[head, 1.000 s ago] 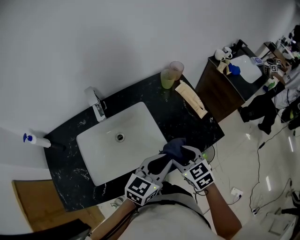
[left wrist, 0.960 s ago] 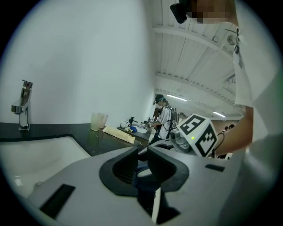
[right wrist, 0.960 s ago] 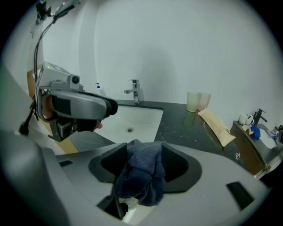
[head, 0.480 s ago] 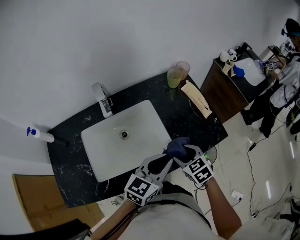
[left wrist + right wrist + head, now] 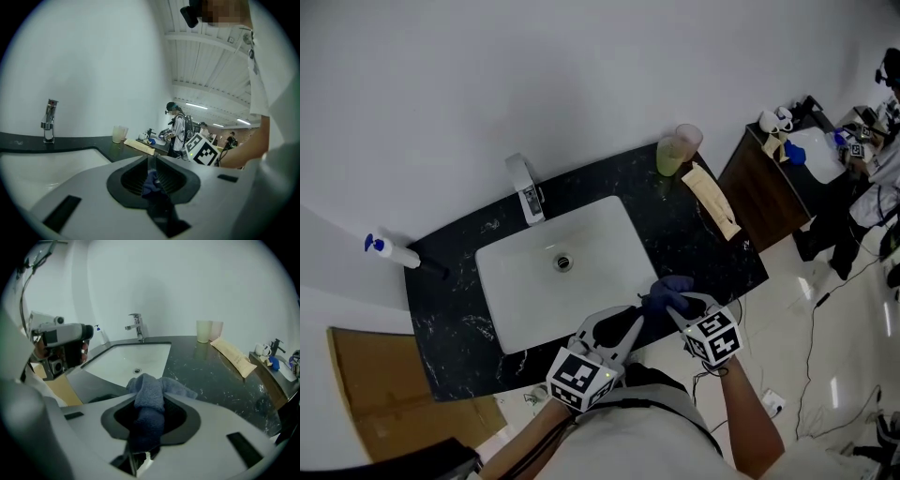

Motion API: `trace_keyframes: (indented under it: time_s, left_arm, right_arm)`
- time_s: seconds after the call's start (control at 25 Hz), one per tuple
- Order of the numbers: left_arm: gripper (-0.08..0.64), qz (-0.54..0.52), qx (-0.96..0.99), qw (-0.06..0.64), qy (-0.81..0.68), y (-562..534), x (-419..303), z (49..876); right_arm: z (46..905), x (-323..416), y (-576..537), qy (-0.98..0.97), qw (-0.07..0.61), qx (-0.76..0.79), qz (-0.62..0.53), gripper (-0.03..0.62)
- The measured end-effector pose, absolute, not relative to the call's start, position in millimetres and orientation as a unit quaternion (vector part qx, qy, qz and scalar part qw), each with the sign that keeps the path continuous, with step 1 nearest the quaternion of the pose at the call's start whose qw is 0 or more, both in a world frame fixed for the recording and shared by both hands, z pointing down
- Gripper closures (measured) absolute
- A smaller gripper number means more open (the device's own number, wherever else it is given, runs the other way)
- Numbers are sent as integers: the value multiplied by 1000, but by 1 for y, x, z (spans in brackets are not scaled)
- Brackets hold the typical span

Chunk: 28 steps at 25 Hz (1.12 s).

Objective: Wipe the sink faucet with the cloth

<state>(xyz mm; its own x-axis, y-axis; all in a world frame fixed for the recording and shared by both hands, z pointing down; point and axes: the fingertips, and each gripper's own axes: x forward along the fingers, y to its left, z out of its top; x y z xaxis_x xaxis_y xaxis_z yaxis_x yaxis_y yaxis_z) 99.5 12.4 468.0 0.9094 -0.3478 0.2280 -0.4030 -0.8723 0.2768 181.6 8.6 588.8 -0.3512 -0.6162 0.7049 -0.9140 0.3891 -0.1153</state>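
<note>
1. Tabletop (image 5: 698,246): black slab with pale flecks. Its back edge meets a plain white wall and its front edge curves just under both grippers. Bare stone shows on either side of the basin.
2. Sink (image 5: 525,305): white, smooth, rectangular with rounded corners, sunk into the tabletop. Its hollow lies between the grippers and the faucet.
3. Right gripper (image 5: 673,305): grey shell carrying a marker cube, held over the sink's front right corner and angled steeply down. Its jaws have just been closing and now clench the bunched cloth.
4. Left gripper (image 5: 636,317): just beside the right one and held nearer level, tip turned toward it. Its jaws are together, pinching a small tail of the same cloth.
5. Cloth (image 5: 149,397): dark blue and fleecy, humped over the right jaws above the front edge, well apart from the faucet.
6. Paper packet (image 5: 712,202): long, tan and flat, lying at the right rear.
7. Faucet (image 5: 525,192): upright chrome with a single lever, at the sink's back rim near the wall.
8. Cups (image 5: 678,150): two, pale and translucent, touching, at the back right edge.
9. Spray bottle (image 5: 389,248): white with a blue head, lying at the far left edge.
</note>
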Motion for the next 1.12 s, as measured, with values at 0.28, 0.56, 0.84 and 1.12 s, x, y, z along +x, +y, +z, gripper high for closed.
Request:
trace_keyframes:
  time_s: [0.28,0.56,0.84,1.12]
  left_arm:
    - [506,61,954,156,-247,-8,70,452]
    - [514,39,938,140,-314,-35,33,429]
    - [558,18,906,127,-404,-61,-18,413]
    - [558,17,881,123,-456,-74,-47,406]
  right_arm:
    - [534,159,-13,-820,206,481,233,482]
    - [468,103,-67,-874,129,426,193,482]
    - [414,47,-132,-917,89,368,128,482]
    - [367,9,-207,-936,80,336,64,482]
